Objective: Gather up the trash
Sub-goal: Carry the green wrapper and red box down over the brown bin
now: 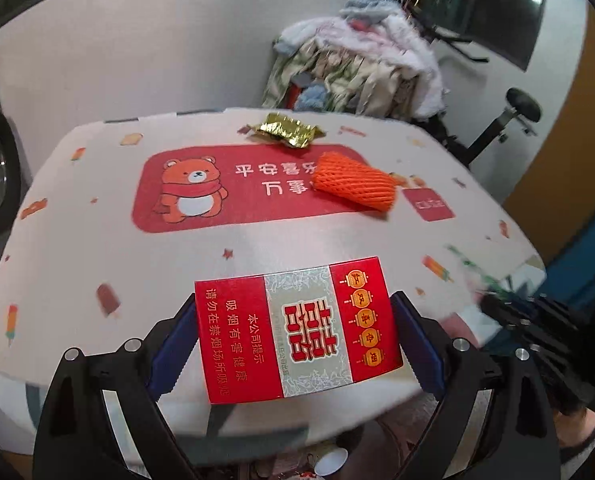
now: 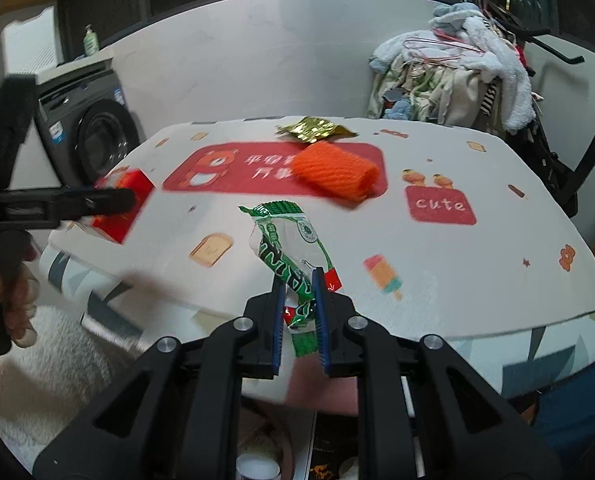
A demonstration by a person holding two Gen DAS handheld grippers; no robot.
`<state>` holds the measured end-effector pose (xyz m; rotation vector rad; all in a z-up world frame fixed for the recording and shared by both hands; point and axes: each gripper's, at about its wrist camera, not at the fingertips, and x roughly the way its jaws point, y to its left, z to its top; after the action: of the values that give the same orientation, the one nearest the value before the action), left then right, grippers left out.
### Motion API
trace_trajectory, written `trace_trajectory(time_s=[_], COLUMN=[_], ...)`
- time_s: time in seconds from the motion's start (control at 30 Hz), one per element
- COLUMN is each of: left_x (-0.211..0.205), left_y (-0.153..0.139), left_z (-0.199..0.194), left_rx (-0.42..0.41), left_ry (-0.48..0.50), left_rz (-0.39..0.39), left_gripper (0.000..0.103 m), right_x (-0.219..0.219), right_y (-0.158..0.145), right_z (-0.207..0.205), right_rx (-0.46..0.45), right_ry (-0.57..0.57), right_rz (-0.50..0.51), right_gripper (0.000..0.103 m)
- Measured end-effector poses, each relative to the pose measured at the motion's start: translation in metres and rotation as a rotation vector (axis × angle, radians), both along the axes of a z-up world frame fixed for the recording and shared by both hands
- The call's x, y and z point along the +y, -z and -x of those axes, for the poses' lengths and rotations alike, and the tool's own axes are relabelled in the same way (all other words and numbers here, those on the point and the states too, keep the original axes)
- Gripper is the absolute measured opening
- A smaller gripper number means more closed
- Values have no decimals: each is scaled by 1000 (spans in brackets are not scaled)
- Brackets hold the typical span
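Observation:
My left gripper (image 1: 293, 308) is shut on a red cigarette box (image 1: 297, 328) and holds it over the near edge of the white table (image 1: 97, 240). The box also shows in the right wrist view (image 2: 123, 204), with the left gripper (image 2: 109, 200) around it. My right gripper (image 2: 299, 276) is shut on a green and white wrapper (image 2: 285, 236) above the table's near edge. The right gripper (image 1: 497, 300) shows blurred in the left wrist view. An orange foam net (image 1: 353, 186) (image 2: 335, 172) and a gold foil wrapper (image 1: 285, 130) (image 2: 315, 129) lie farther back.
A red bear print (image 1: 225, 188) marks the table cover. A washing machine (image 2: 89, 128) stands at the left. A rack heaped with clothes (image 2: 457, 76) stands behind the table at the right. A white cup (image 1: 331, 462) sits below the table edge.

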<state>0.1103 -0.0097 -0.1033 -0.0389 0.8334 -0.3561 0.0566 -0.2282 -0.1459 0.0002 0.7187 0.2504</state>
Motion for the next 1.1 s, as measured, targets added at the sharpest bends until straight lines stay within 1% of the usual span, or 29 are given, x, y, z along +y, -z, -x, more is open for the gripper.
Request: trace_trajectory(time_s=[0.17,0.27,0.4,0.53,0.63,0.83,0.97,1.03,1.1], left_x=[16,26,38,48,52,57,59,60,60], left_y=[-14,-18,-12,-2,5,17,19,19,20], left_z=[57,82,104,114,122,130,129,129,129], left_rx=[-61,-86,-95,-90,-97,-103,-99,-103,-106], left_ry=[28,28,30,19,24,25,16,16,19], left_rz=[8,18,39,50,50,64,82,78,78], left_gripper=[90,90,90,90,90,90,90,90,90], right_x=[20,35,60,81,91,101,106,106,104], right_y=[10,22,45,68,78,96,101,104,104], right_z=[29,45,63,73,74,70,69,68,67], right_rx=[34,69,134,208,243,311,327,335,337], right_ry=[-48,-89,-158,-222,-247,-263,-273,-268,-258], right_rz=[10,20,53,83,120,154,178,182,177], right_gripper=[17,17,17,17,17,17,18,20,30])
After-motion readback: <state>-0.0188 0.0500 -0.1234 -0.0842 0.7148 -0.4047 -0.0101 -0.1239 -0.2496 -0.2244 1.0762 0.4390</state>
